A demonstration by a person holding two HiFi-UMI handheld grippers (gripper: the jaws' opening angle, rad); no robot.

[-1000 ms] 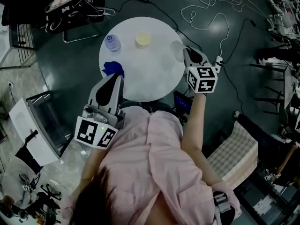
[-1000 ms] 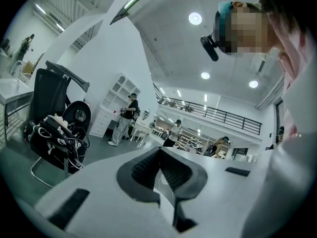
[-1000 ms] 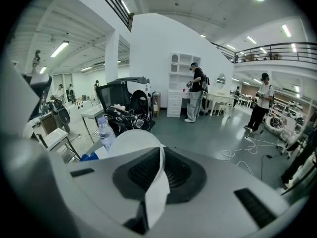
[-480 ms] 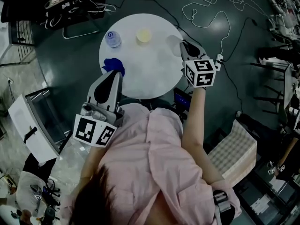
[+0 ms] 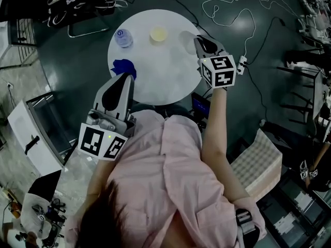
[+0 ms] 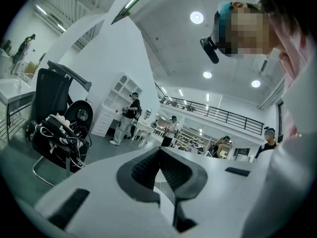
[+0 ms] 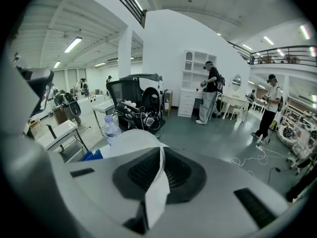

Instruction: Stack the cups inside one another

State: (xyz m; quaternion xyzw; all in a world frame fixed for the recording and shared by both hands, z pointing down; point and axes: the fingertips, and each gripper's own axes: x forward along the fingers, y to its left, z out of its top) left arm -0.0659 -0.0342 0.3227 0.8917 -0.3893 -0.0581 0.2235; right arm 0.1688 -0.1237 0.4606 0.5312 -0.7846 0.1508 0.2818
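Observation:
A white cup (image 5: 187, 37) is pinched by its wall between the jaws of my right gripper (image 5: 199, 40), over the right part of the round white table (image 5: 160, 81). In the right gripper view the cup (image 7: 130, 142) rises above the shut right gripper (image 7: 157, 168). A pale yellow cup (image 5: 158, 34) stands upright at the table's far side. My left gripper (image 5: 127, 79) hovers at the near left edge of the table, shut and holding nothing. The left gripper view shows the left gripper (image 6: 159, 155) aimed up at the room, with no cup in sight.
A water bottle (image 5: 123, 36) stands at the far left of the table, and a blue object (image 5: 124, 67) lies nearer, just ahead of the left gripper. Both the bottle (image 7: 112, 128) and the blue object (image 7: 92, 155) appear beyond the held cup. Cables and a power strip (image 5: 240, 65) lie on the floor to the right.
My right gripper has carried the white cup a little farther and leftward over the table. The left gripper has stayed at the near edge.

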